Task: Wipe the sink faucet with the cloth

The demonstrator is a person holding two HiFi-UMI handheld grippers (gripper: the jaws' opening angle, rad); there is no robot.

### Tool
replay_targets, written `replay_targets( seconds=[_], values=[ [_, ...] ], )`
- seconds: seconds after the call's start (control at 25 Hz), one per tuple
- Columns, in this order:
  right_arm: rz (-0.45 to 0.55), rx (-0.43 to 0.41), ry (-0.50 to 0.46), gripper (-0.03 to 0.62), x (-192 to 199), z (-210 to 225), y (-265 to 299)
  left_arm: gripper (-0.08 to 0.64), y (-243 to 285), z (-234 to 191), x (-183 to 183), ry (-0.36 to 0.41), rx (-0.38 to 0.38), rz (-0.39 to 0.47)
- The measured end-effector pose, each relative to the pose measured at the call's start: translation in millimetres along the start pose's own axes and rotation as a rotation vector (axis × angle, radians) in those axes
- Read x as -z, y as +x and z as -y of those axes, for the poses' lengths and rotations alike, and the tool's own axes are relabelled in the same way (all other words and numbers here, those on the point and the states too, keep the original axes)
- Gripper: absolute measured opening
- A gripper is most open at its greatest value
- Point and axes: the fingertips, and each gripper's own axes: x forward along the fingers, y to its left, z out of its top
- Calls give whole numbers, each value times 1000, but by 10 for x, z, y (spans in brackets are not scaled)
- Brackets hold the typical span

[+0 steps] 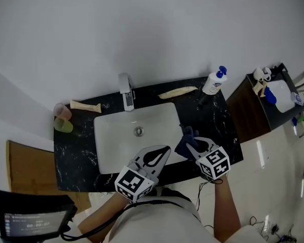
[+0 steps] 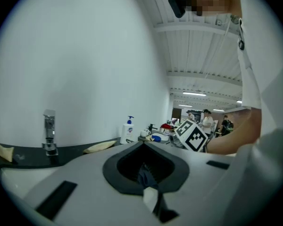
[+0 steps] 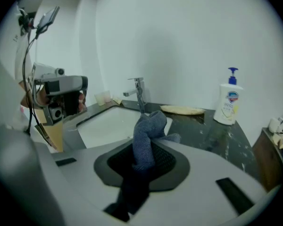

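Observation:
A chrome faucet (image 1: 125, 91) stands at the back of a white sink (image 1: 104, 151) set in a black marble counter; it also shows as the faucet (image 2: 49, 133) and the faucet (image 3: 139, 94). My right gripper (image 1: 191, 142) hovers over the sink's front right corner, shut on a dark blue cloth (image 1: 184, 145). In the right gripper view the cloth (image 3: 148, 135) stands bunched up between the jaws of the right gripper (image 3: 146, 160). My left gripper (image 1: 164, 150) is over the sink's front edge, its fingertips meeting, pointing toward the back wall. In its own view the left gripper (image 2: 146, 173) shows only a dark gap.
A white soap bottle with a blue pump (image 1: 214, 81) stands at the counter's back right. Two beige cloths (image 1: 85, 106) (image 1: 177, 91) lie either side of the faucet. A pink cup (image 1: 62, 111) and a green cup (image 1: 63, 125) sit far left. A dark side table (image 1: 253, 113) stands to the right.

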Motion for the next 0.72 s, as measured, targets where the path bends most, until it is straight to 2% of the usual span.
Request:
replay_targets(
  seconds=[0.24, 0.4, 0.6, 0.72],
  values=[
    [168, -150, -150, 80, -1117, -440, 597, -2, -685, -740, -122, -11, -261, 58],
    [262, -215, -239, 80, -1833, -678, 1005, -2, -1119, -1134, -195, -17, -407, 92],
    [306, -252, -275, 80, -2613, -677, 1389, -2, -1427, -1409, -253, -37, -512, 123],
    [277, -247, -305, 80, -2808, -590, 1609, -2, -1469, -1458, -257, -48, -535, 129]
  ],
)
